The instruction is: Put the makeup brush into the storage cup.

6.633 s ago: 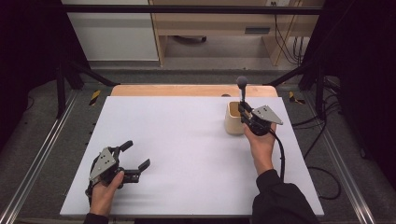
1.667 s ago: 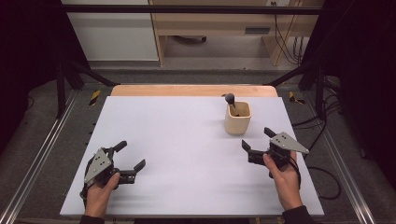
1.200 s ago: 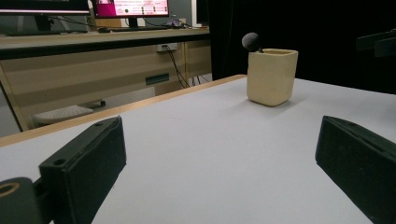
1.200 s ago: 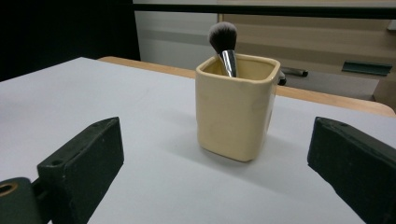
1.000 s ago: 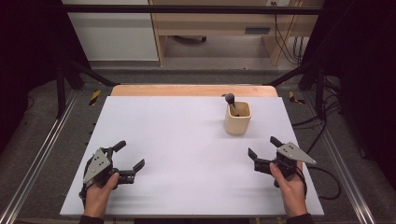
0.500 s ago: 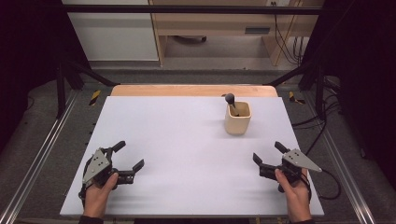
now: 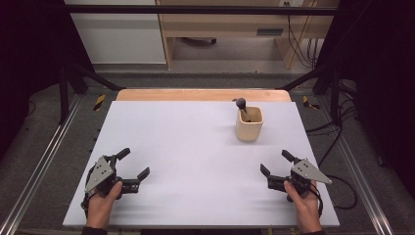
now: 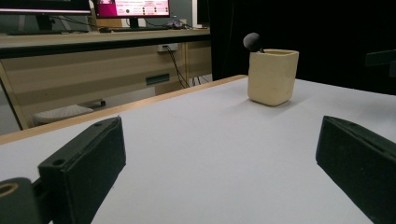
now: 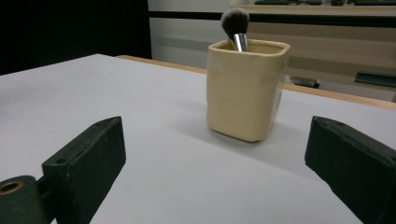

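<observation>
A cream square cup (image 7: 249,126) (image 8: 272,77) (image 9: 244,88) stands upright on the white table (image 7: 195,152), right of centre toward the back. A brush with a dark round head (image 7: 241,103) (image 8: 252,42) (image 9: 235,23) stands in it, leaning toward the cup's left rim. My left gripper (image 7: 133,169) (image 8: 219,172) rests open at the front left, nothing between its jaws. At the front right my right gripper (image 7: 275,164) (image 9: 219,172) is open and empty, well in front of the cup.
A wooden strip (image 7: 200,94) edges the table's far side. Metal frame rails (image 7: 41,166) run along both sides. Cables (image 7: 337,137) lie on the floor at the right. A desk with a monitor (image 8: 133,8) stands beyond the table.
My right gripper let go of the brush in the cup, opened, and drew back to the front right of the table. The left gripper has barely moved.
</observation>
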The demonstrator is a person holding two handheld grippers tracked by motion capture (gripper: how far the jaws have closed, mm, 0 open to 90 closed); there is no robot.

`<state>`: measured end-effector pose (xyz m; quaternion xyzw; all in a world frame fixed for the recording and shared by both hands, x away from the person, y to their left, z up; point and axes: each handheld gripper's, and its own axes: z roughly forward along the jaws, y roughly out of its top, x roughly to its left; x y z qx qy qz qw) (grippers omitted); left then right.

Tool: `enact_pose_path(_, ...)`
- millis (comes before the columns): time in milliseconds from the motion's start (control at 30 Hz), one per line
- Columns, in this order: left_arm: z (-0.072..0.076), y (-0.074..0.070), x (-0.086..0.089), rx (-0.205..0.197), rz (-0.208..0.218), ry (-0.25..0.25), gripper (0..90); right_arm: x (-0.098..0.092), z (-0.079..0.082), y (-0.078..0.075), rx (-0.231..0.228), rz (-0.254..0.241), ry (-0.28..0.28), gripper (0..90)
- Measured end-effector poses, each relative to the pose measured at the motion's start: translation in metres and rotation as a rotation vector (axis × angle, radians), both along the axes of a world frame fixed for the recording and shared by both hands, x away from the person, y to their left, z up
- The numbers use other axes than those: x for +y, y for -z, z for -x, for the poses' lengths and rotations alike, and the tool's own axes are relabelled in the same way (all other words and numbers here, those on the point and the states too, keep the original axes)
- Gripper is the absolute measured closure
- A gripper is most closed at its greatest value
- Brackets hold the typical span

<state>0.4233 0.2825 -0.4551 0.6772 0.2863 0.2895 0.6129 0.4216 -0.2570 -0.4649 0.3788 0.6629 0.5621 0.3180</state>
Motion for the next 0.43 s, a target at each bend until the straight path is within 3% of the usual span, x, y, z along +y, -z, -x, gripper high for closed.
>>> enact_pose_path(233, 0.000, 0.002, 0.001, 0.011, 0.007, 0.002, 1.3, 0.009, 0.000, 0.006, -0.006, -0.025, -0.024, 5.6)
enact_pose_path(433, 0.000, 0.003, -0.001, 0.017, 0.002, 0.011, 1.3, 0.012, -0.001, 0.009, -0.013, -0.005, -0.026, 5.5)
